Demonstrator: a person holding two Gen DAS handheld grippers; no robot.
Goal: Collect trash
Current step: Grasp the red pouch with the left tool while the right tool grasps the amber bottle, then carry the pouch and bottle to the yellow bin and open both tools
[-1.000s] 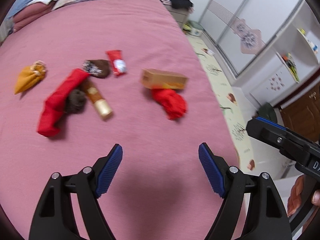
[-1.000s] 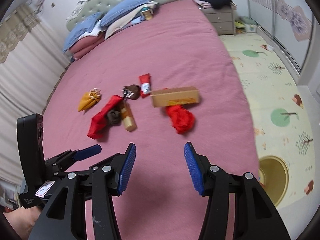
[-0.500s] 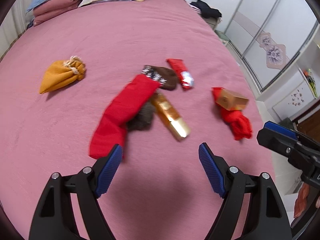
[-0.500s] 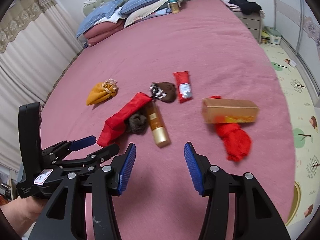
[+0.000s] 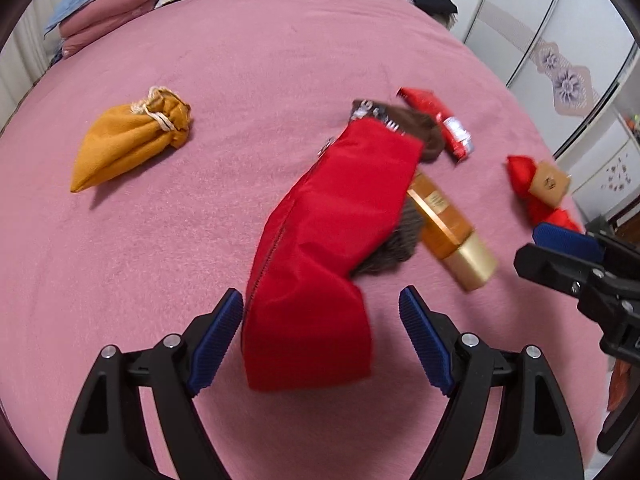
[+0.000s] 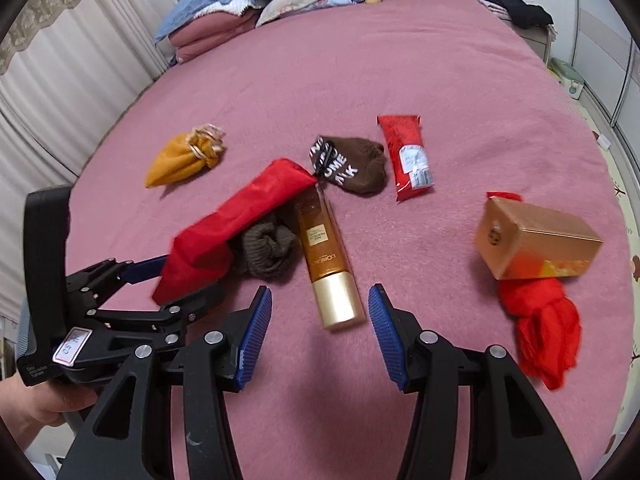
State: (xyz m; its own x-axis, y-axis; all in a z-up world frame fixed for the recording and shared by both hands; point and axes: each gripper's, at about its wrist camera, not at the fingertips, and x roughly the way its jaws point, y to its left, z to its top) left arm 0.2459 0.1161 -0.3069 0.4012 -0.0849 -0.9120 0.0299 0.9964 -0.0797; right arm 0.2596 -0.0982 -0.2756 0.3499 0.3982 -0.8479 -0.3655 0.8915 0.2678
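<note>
On the pink bedspread lies a pile of items. A red zip pouch has its near end between the blue pads of my left gripper, which is open and not pressing on it. An amber tube with a gold cap lies just ahead of my right gripper, also open and empty. A grey-brown sock bundle sits half under the pouch. Further back are a brown lettered sock and a red tube. A gold box rests on red cloth.
An orange drawstring pouch lies apart at the left. Folded blankets and pillows are stacked at the head of the bed. White wardrobes and a patterned floor mat lie past the bed's right edge. Curtains hang on the left.
Both grippers have come down and forward toward the pile. The red pouch's near end now sits between the left jaws, and the gold cap lies close before the right jaws.
</note>
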